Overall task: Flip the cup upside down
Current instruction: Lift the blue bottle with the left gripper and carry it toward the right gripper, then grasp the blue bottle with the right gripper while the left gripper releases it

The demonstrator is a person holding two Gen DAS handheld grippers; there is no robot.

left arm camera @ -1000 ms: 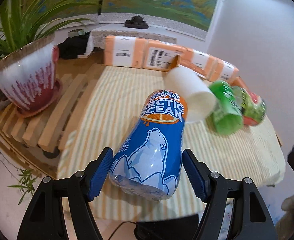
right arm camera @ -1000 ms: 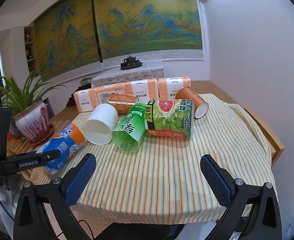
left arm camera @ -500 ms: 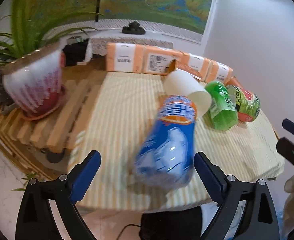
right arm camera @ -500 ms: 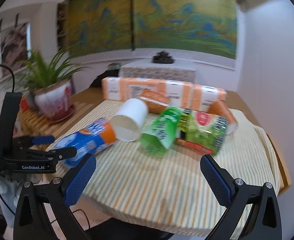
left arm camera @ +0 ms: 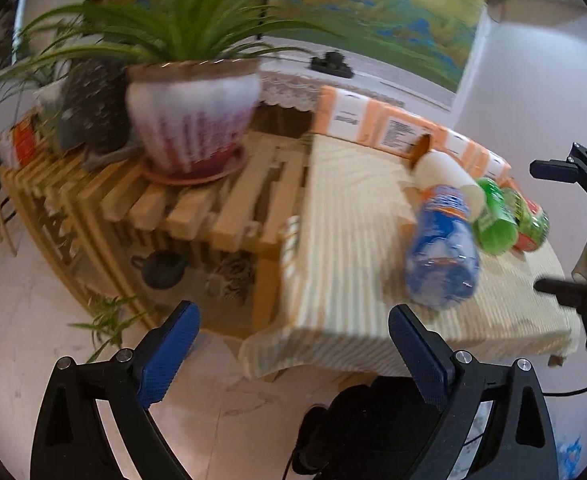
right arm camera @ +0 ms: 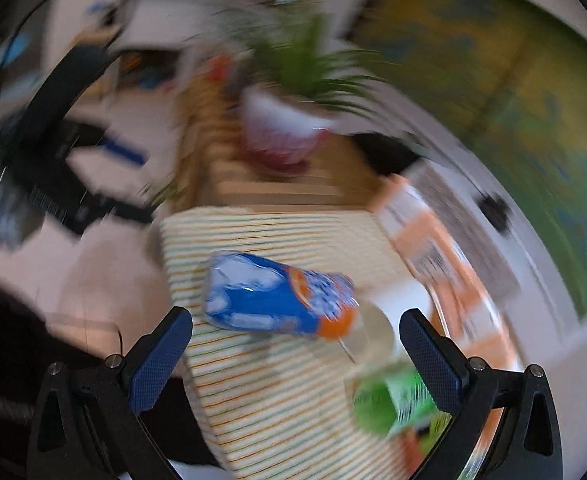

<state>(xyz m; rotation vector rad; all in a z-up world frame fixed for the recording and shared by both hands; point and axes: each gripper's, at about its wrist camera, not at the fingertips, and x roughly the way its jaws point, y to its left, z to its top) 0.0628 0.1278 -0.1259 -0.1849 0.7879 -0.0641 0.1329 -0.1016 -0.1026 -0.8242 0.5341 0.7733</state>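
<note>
A blue Arctic Ocean cup (left arm camera: 441, 256) lies on its side on the striped tablecloth (left arm camera: 353, 208), its orange-banded end pointing at a white paper cup (left arm camera: 449, 176). My left gripper (left arm camera: 293, 354) is open and empty. It hangs off the table's front left corner, well back from the blue cup. In the blurred right wrist view the blue cup (right arm camera: 273, 300) lies just ahead of my right gripper (right arm camera: 295, 354). That gripper is open with nothing in it, and the view is tilted.
Two green cups (left arm camera: 493, 220) lie beside the white one. Orange boxes (left arm camera: 373, 128) line the table's far edge. A potted plant (left arm camera: 193, 120) stands on a slatted wooden rack (left arm camera: 213, 208) to the left. The floor (left arm camera: 33, 300) is below my left gripper.
The blue cup left my left gripper's jaws and now lies on the cloth. My left gripper opened wider and drew back to the left. My right gripper swung left toward the blue cup.
</note>
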